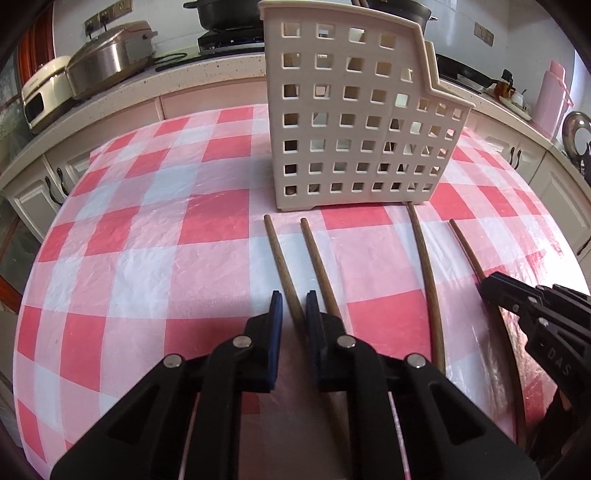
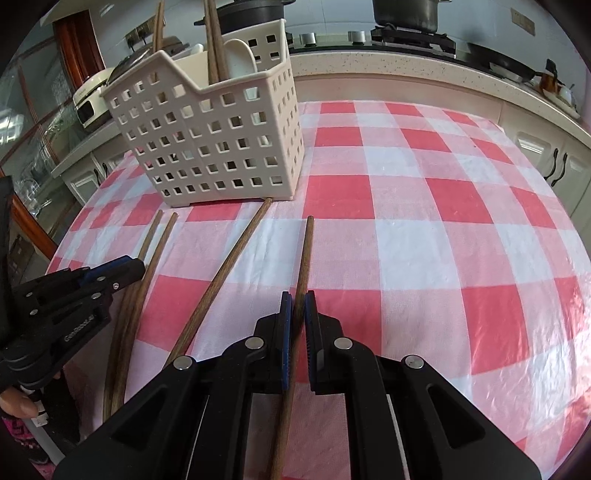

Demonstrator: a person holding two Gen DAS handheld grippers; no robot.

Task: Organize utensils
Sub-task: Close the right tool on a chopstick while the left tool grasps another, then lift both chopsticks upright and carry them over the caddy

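Observation:
Several long wooden chopsticks lie on the red-checked tablecloth in front of a cream perforated utensil holder (image 1: 354, 110), also in the right wrist view (image 2: 218, 136). The holder holds upright chopsticks (image 2: 214, 48) and a white spoon (image 2: 240, 59). My left gripper (image 1: 293, 306) has its pads around the leftmost chopstick (image 1: 280, 258), narrowly apart; a second chopstick (image 1: 317, 258) runs just right of it. My right gripper (image 2: 298, 306) is shut on the rightmost chopstick (image 2: 306, 254), low over the cloth. A third chopstick (image 2: 236, 254) lies between the two grippers.
The table (image 2: 443, 221) has a plastic-covered checked cloth. A kitchen counter curves behind it with an electric cooker (image 1: 110, 59), black pans on a stove (image 2: 406, 14) and a pink flask (image 1: 552, 96). Cabinets with dark handles stand beyond the table edges.

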